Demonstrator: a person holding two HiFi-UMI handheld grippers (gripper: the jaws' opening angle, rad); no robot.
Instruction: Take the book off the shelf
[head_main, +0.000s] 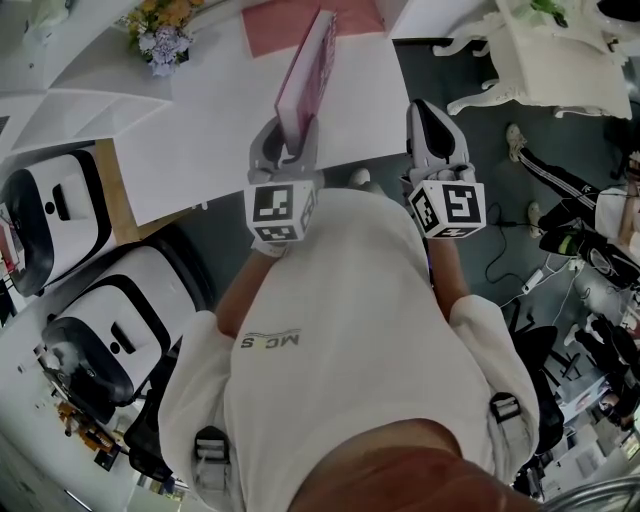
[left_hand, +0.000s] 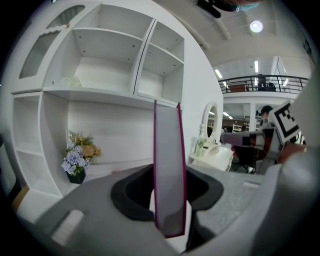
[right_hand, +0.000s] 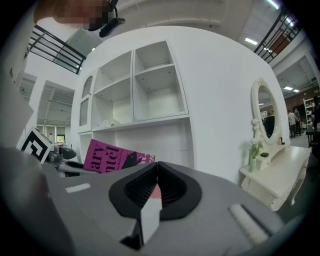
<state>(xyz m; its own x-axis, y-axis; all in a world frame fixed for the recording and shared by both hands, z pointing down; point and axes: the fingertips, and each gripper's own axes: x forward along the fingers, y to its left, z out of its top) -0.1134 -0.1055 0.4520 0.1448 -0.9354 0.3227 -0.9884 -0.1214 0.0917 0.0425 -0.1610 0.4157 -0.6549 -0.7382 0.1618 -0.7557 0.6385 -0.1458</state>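
Grip matters most at this step: the left hand-held gripper (head_main: 285, 150) pinches the book (head_main: 308, 75) by its bottom edge only. Its jaws are held apart by the book's thickness, so the tall volume stands above them like a lever. To carry it well, I judge it should be kept upright and drawn slowly toward the body without swinging, since a tilt could twist it out of so narrow a bite. The right hand-held gripper (head_main: 432, 125) hangs just beside the left one, its jaws pressed together on nothing. It could steady the free top edge if the book starts to lean.

The book is slim, with a magenta cover bearing large pale lettering and a grey-white page block seen edge-on from the left gripper view. It is clear of the shelf (left_hand: 100, 95), held in the air over the white tabletop (head_main: 200, 140) in front of the unit. Farther back, a small bunch of flowers (left_hand: 77, 155) stands at the lower left of the unit.
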